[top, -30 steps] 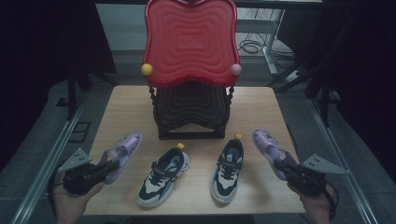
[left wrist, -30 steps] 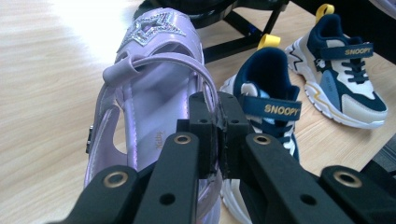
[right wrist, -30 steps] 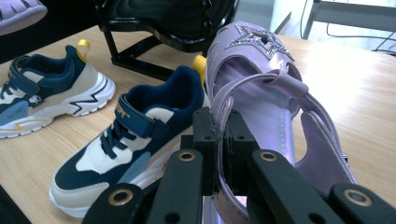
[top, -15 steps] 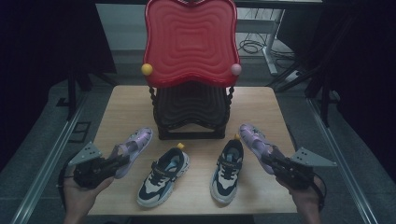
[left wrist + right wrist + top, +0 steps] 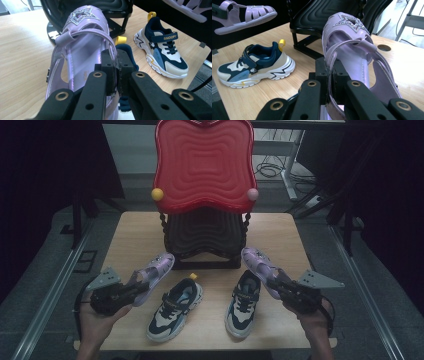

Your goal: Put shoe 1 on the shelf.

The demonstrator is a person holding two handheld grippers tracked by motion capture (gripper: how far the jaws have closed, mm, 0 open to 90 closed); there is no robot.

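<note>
We count two purple sandals, one [image 5: 152, 274] toward the table's left edge and one [image 5: 258, 263] toward its right, two navy-and-white sneakers [image 5: 175, 307] [image 5: 243, 302] near the front edge, and one red-backed chair [image 5: 204, 195]

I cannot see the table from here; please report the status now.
Left gripper shut on left sandal. Right gripper shut on right sandal. Both lifted near the rack. Sneakers between them.

Right claw [image 5: 329, 75] is clamped on the lilac star sandal's [image 5: 354, 47] strap. 1 navy sneaker [image 5: 255, 66] sits on the desk [image 5: 294, 82] at 9 o'clock, the other sandal [image 5: 244, 15] at 10.
</note>
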